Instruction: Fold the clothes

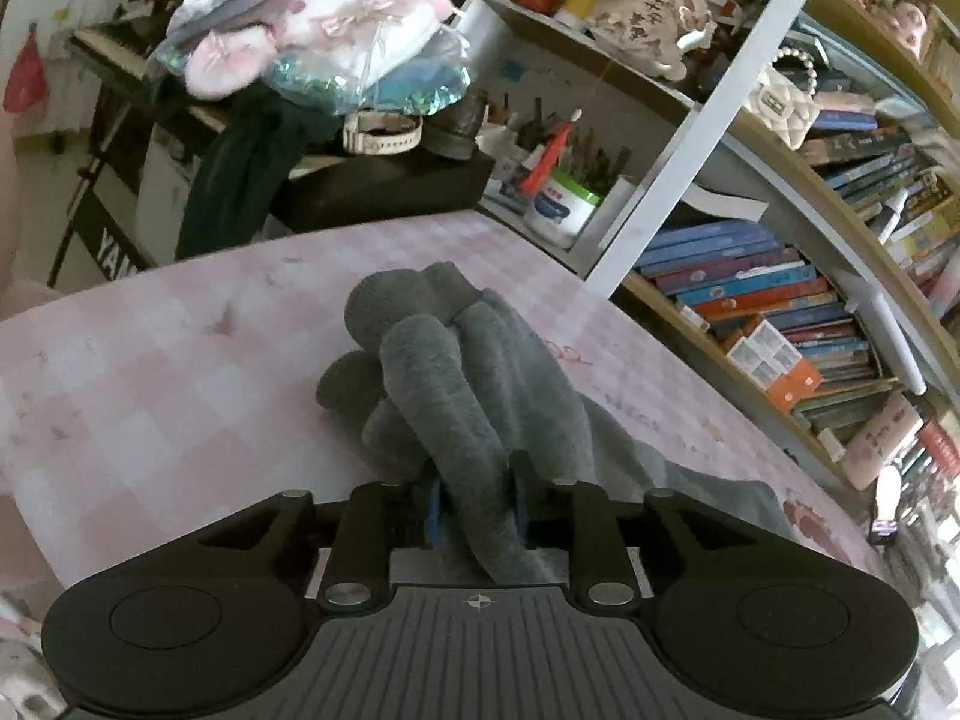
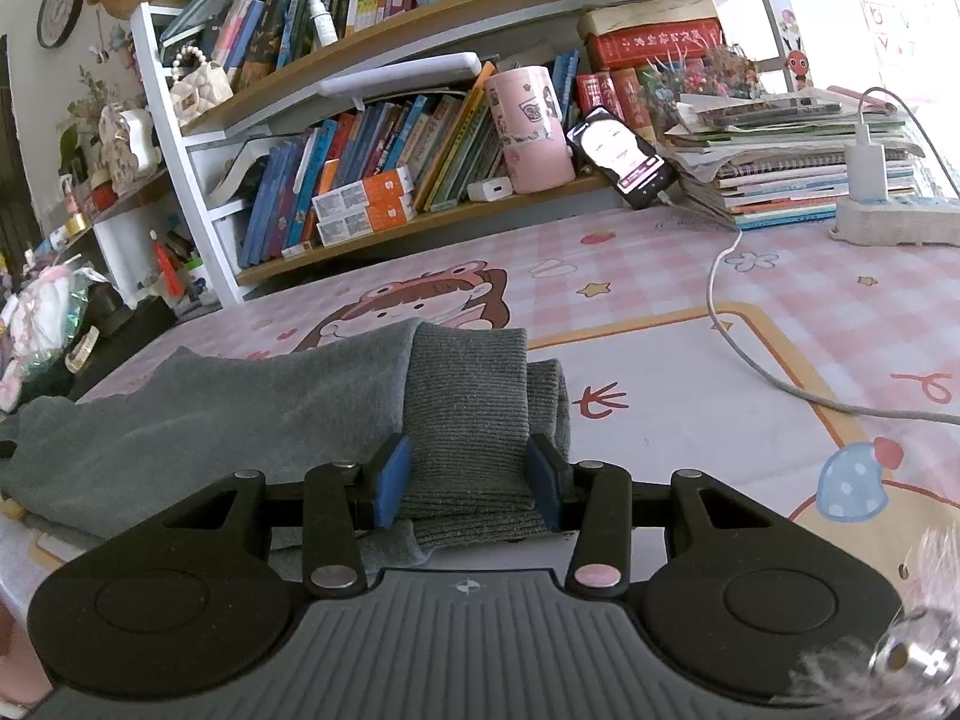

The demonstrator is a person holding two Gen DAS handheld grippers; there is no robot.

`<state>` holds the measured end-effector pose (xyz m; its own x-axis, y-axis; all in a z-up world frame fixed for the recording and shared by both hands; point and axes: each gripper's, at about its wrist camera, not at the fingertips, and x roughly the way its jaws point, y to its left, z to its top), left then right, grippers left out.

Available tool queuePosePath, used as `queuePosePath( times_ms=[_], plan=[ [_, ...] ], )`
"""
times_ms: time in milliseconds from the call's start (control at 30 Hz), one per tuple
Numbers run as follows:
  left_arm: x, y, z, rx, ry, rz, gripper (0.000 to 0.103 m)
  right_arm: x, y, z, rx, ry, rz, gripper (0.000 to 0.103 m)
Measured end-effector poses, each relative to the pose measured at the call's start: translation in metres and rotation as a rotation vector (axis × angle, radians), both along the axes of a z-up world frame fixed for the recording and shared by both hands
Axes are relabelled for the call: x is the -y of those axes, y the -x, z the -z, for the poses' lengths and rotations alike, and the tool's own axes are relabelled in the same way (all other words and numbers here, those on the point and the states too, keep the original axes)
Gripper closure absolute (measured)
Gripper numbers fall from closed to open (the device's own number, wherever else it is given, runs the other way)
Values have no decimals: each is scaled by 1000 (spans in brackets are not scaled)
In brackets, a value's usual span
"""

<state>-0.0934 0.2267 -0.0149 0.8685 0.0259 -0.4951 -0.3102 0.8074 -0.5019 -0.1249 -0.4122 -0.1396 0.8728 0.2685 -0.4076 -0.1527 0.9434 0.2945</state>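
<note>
- My left gripper (image 1: 477,504) has its fingers pinched narrow on a bunched, rope-like twist of the grey garment (image 1: 480,372). The rest of that end lies in rolled lumps on the pink checked tabletop (image 1: 150,372) just ahead of me.
- My right gripper (image 2: 468,480) has its blue-padded fingers (image 2: 393,480) closed partway on the ribbed cuff (image 2: 468,396), which fills the gap between them. The garment's smoother body trails off to the left across the tabletop.
- Risk one: the left grip is on a twisted wad, not a flat edge. If I pull or lift from here, I judge the fold will come out lumpy and crooked, since the bunching would only tighten.
- Risk two: the cuff looks doubled over in the right fingers. A layer could slide free if I tug sideways, and I would be left holding one thickness.
- Risk three: a white charging cable (image 2: 720,312) lies on the tabletop to my right, near the cuff. A wide sweep of the cloth could drag it, and with it the phone (image 2: 624,156) leaning at the shelf.
- Pulling both ends apart hard may stretch the ribbing.
</note>
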Motion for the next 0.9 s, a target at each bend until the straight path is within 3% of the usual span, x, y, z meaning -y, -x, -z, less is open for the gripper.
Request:
queuePosePath(
  times_ms=[200,433,533,567,600,667,900],
  plan=[
    [-10,-4,14,-9,123,-40,67,2,0,1,0,-12,-5,62],
    [-17,-7,21,12,188,-61,63,2,1,1,0,-4,-5,62],
    [-17,-7,23,28,183,-62,68,0,-1,0,-6,6,-7,62],
    [-17,-7,23,32,178,-61,71,-1,-3,-1,-11,10,-9,62],
    [-16,-7,24,36,174,-61,82,-2,-4,-2,-17,15,-12,62],
    [-18,-5,28,60,187,-60,86,-3,-8,-4,-28,24,-16,62],
    [-32,-1,34,129,244,-70,88,-10,-19,-10,-67,55,-32,61]
  ],
)
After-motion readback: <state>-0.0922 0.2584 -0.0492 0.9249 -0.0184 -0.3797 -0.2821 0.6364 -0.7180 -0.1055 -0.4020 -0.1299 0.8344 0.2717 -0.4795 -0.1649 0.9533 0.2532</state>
